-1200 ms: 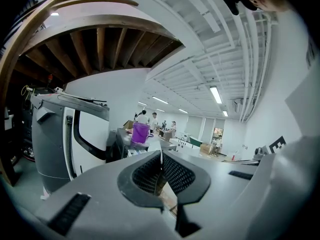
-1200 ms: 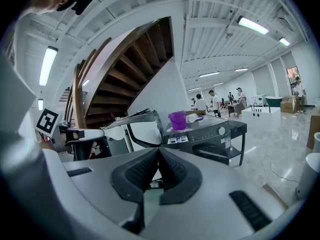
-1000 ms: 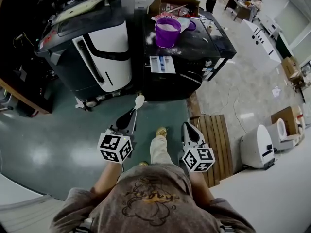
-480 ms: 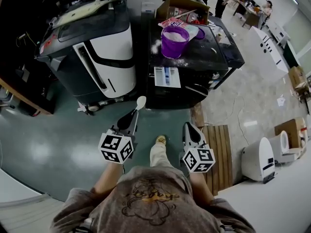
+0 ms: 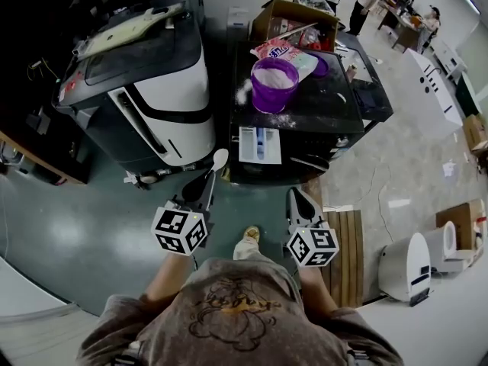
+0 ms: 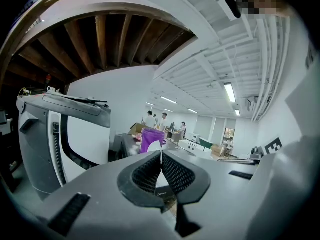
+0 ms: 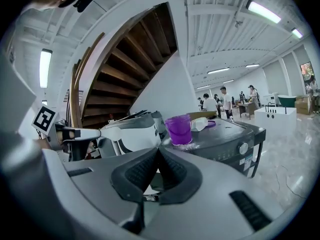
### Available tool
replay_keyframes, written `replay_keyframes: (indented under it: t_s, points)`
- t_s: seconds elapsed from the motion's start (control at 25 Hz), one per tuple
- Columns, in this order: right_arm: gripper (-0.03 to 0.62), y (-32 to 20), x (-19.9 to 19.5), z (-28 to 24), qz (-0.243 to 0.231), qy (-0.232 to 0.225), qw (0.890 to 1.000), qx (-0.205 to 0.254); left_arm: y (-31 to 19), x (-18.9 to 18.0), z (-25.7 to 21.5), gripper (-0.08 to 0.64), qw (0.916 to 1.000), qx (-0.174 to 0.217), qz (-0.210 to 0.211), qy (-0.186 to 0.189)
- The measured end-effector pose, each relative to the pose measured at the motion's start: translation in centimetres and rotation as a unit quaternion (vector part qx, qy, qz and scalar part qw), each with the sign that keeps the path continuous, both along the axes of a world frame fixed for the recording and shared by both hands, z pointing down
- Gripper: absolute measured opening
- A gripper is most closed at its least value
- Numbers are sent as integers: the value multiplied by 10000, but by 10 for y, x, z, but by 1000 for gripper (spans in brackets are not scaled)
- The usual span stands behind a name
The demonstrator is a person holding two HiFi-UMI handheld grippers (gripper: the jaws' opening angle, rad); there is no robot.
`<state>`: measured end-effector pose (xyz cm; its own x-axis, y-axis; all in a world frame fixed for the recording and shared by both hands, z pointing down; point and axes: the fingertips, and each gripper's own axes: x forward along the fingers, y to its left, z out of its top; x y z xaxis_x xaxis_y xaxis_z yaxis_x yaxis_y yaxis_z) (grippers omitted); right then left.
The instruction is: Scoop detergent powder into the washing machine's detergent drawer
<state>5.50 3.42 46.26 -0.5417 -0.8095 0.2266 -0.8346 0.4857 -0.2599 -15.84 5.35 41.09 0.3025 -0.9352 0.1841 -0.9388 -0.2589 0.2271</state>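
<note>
Scoop point(image 5: 219, 159) clamped in my L gripper point(image 5: 207, 181) jaws; R gripper point(image 5: 294, 197) jaws closed, empty; purple tub point(image 5: 274, 86) well ahead.

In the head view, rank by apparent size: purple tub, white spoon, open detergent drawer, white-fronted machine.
1. White-fronted machine, clearly largest.
2. Purple tub and open detergent drawer look about alike; the tub stands higher, nearer the camera, so no ranking.
3. White spoon, smallest.
</note>
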Motion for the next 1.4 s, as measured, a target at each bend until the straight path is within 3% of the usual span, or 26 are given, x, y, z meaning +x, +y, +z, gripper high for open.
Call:
replay_keyframes:
  t_s: [0.4, 0.8, 1.4]
  points:
    - [0, -88, 12, -1, -228, -96, 9997, -35, -80, 14, -5, 23, 9998, 2, -194, -23]
    - [1, -140, 26, 3, -204, -119, 9997, -13, -133, 20, -8, 23, 9996, 101, -258, -80]
    - [2, -184, 19, 1, 385, -154, 9991, 12, -214, 14, -15, 23, 9990, 234, 373, -58]
